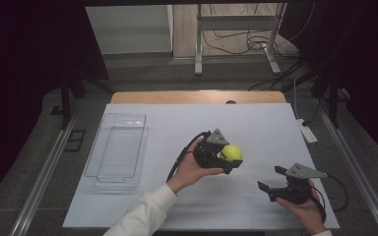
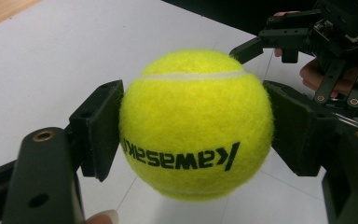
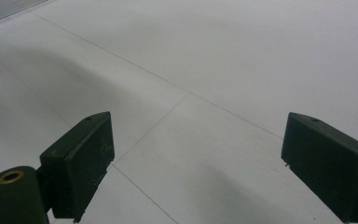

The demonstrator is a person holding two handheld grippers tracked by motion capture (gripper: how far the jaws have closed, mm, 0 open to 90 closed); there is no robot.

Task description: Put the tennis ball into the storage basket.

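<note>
My left gripper (image 1: 226,156) clamps the yellow tennis ball (image 1: 231,153) at frame centre, while my right gripper (image 1: 271,184) gapes wide lower right above the bench (image 1: 256,123).

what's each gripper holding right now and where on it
The left gripper clamps the tennis ball across its middle, one pad on each side. The right gripper holds nothing, jaws open.

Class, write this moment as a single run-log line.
left tool: shut on tennis ball, lifted | right tool: open, empty, above white sheet | clear tray: empty, left
</note>
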